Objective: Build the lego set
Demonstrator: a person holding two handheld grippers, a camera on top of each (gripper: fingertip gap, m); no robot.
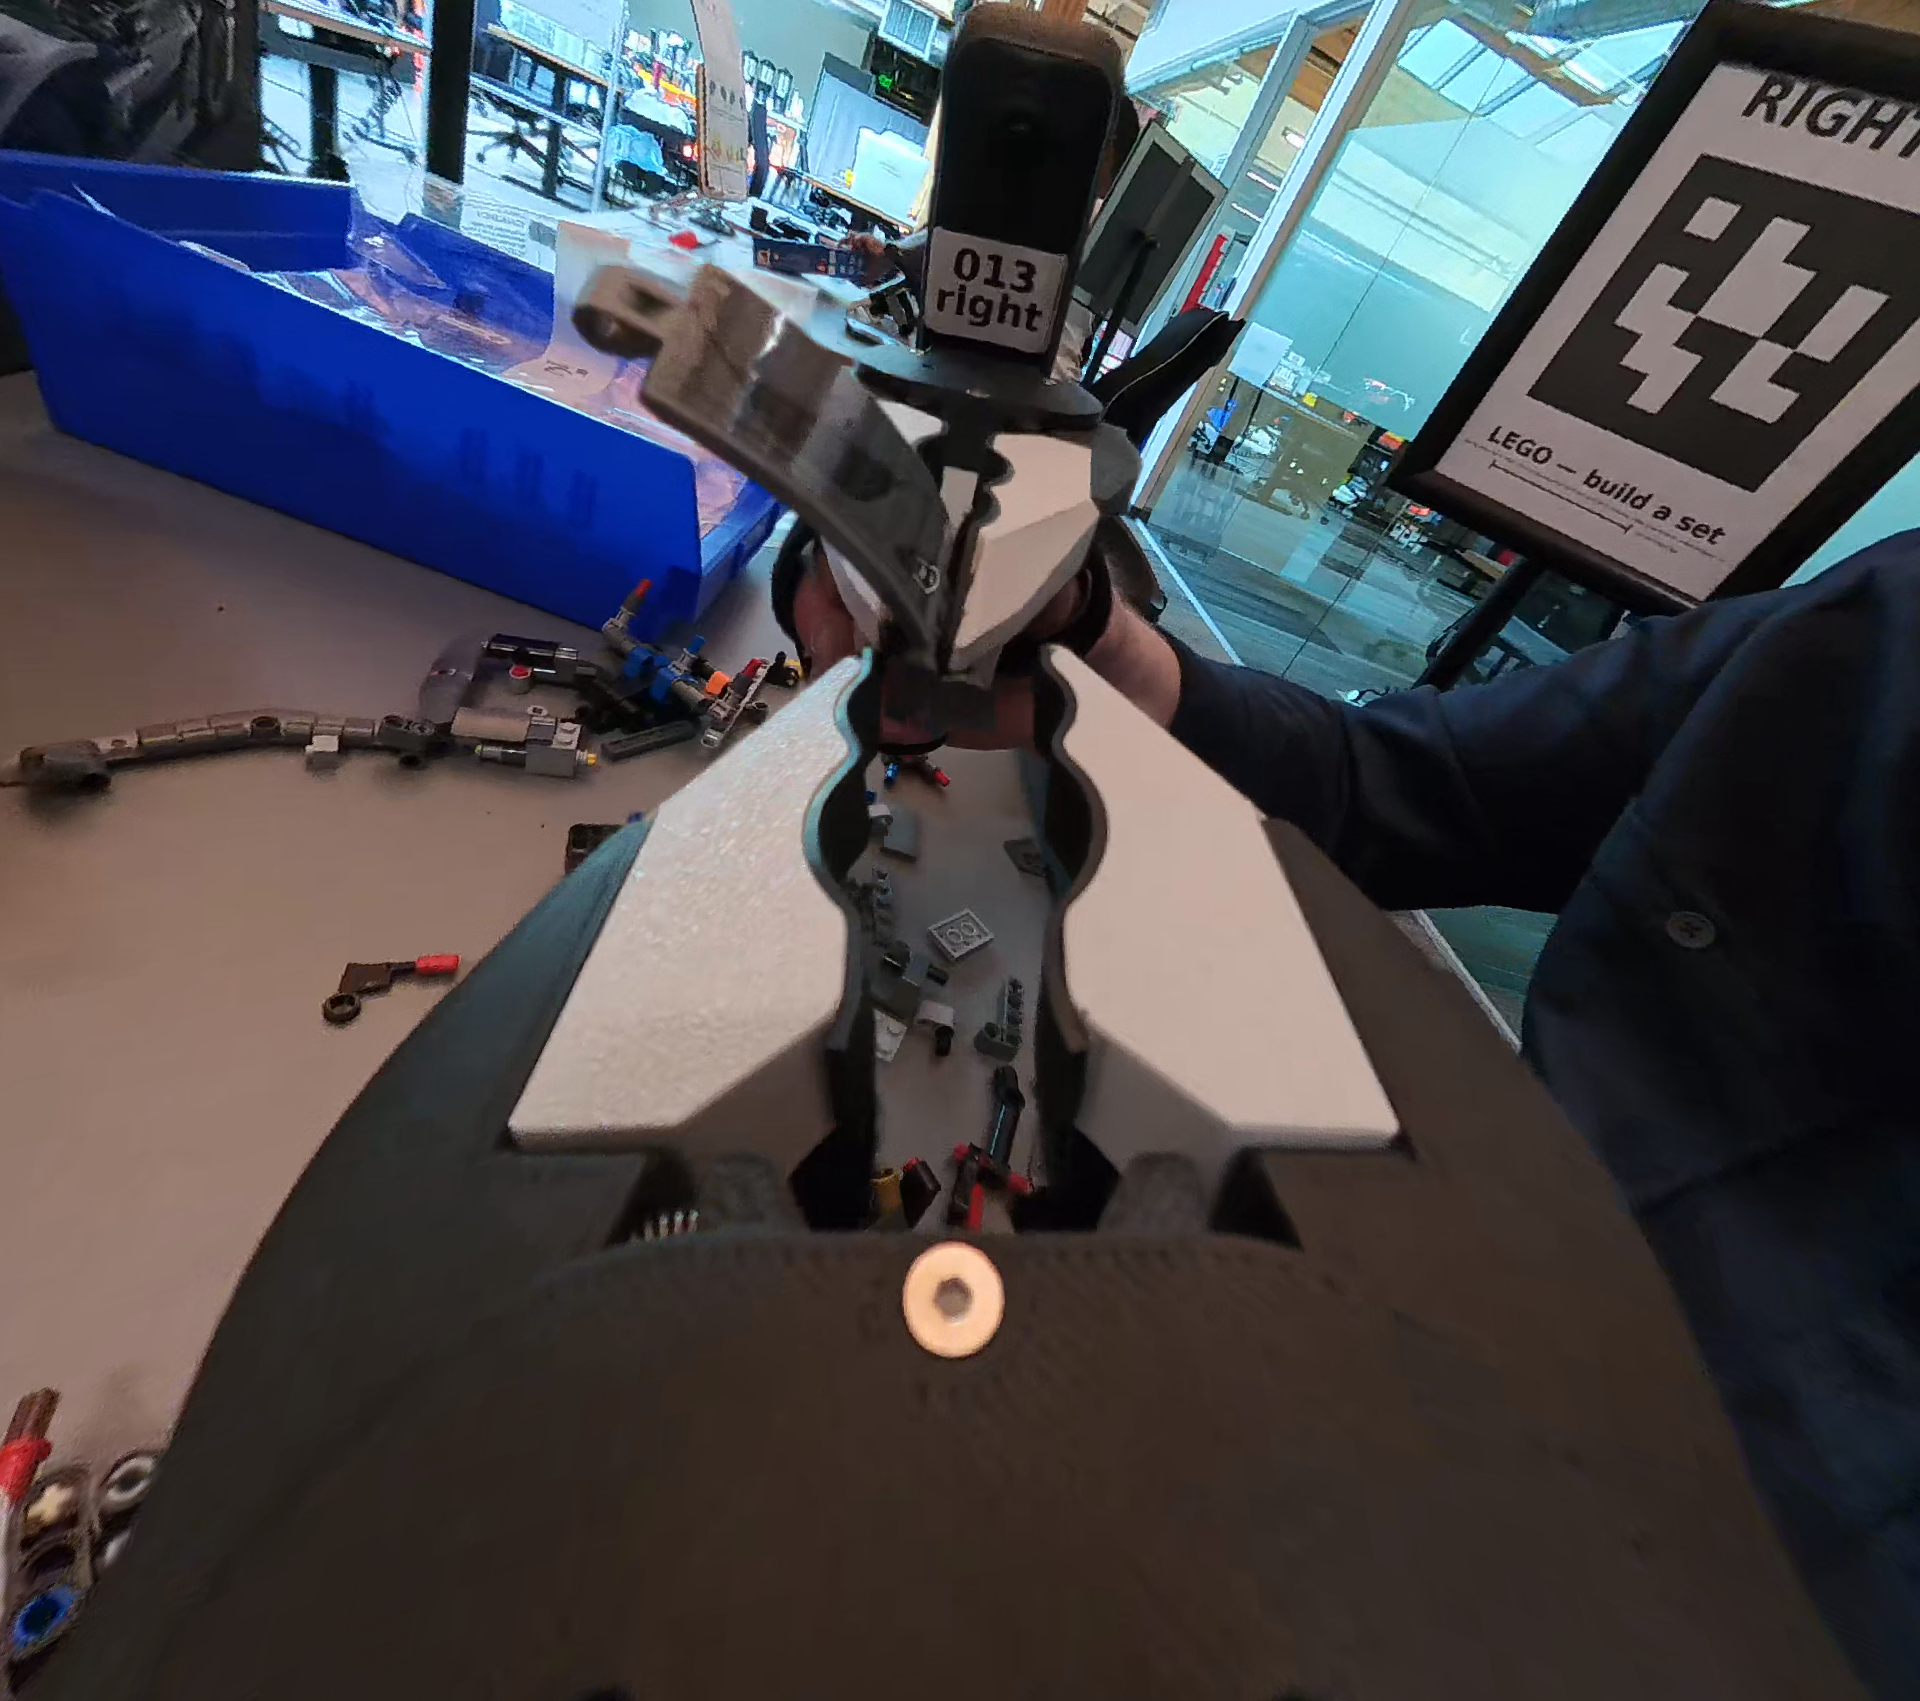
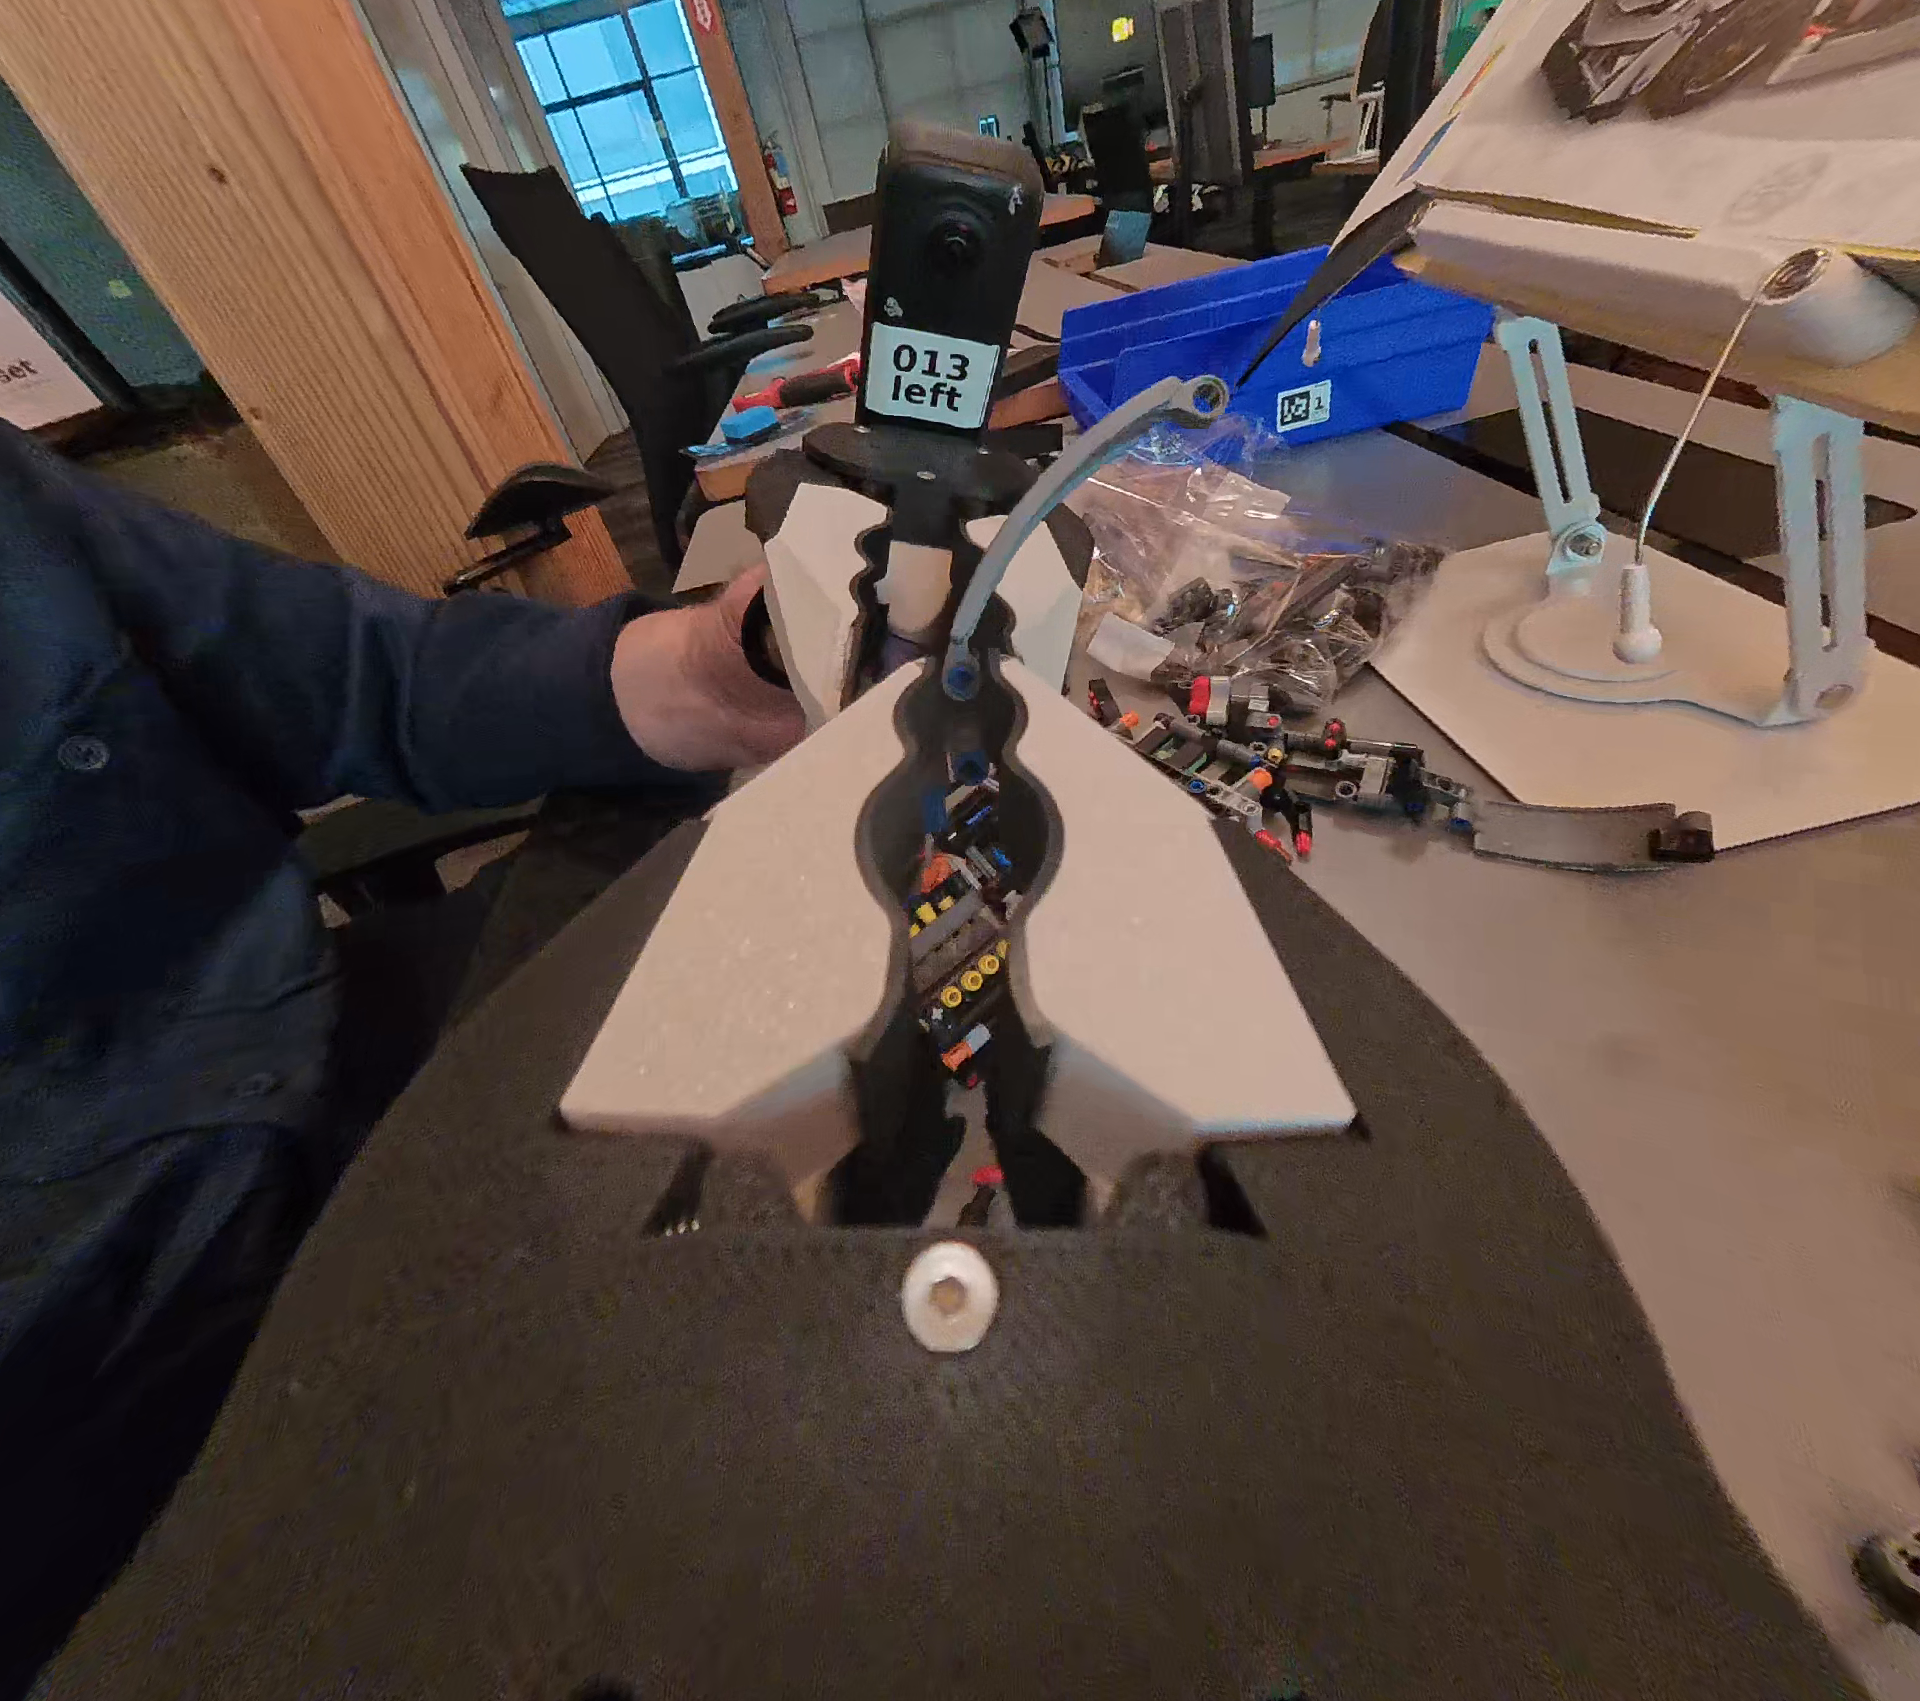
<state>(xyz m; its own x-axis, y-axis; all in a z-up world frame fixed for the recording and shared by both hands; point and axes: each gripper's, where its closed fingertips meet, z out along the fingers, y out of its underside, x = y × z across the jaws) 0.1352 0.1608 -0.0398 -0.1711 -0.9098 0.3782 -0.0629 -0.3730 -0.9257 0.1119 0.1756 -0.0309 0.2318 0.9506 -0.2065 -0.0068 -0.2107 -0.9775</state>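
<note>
A curved grey panel hangs in the air between the two grippers, which face each other. In the right wrist view the panel shows edge-on, with a blue pin at its lower end. My right gripper is shut on that lower end. My left gripper has its jaws apart around the same end, and I see no pinch. A long partly built grey assembly lies on the table and shows in the right wrist view too.
A blue bin stands at the back of the table. A clear bag of pieces and an instruction booklet on a white stand are to the right. Loose pieces lie scattered. A sleeved arm holds the right gripper.
</note>
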